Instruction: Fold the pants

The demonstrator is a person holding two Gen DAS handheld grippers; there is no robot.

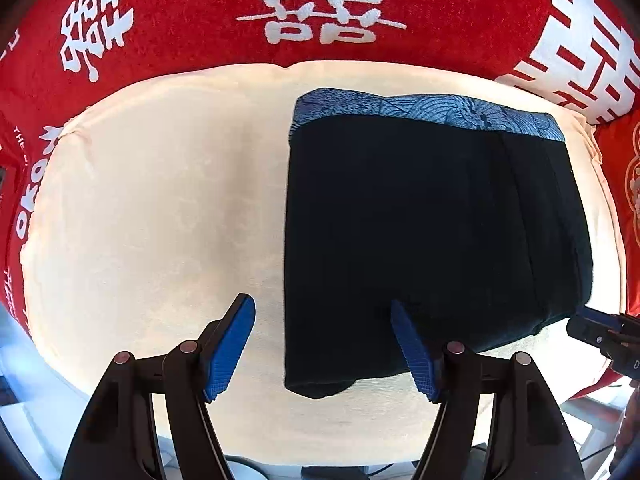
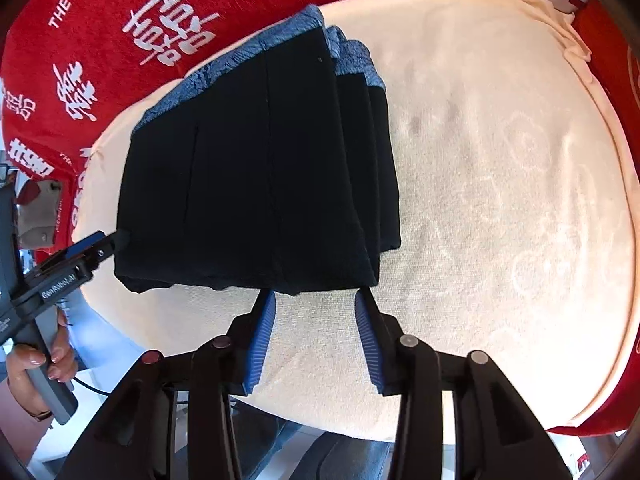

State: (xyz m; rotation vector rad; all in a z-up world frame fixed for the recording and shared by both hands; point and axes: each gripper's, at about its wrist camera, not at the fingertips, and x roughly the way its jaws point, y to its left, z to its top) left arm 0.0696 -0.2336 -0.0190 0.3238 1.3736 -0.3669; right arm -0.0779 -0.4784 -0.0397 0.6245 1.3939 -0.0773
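The black pants [image 1: 420, 232] lie folded into a thick rectangle on a cream towel [image 1: 160, 208], their blue patterned waistband [image 1: 432, 114] at the far end. My left gripper [image 1: 322, 312] points down, open, astride the pants' left edge; one finger is over the black cloth and the other over the towel. In the right wrist view the pants [image 2: 260, 168] lie just beyond my right gripper [image 2: 316, 298], which is open with only towel between its pads. The left gripper [image 2: 96, 246] shows there at the pants' near left corner, and the right gripper [image 1: 596, 330] shows at the near right corner.
A red blanket with white characters [image 1: 280, 8] surrounds the cream towel [image 2: 500, 200]. A hand [image 2: 36, 364] holds the left gripper's handle past the near edge. A cable and the floor show below that edge.
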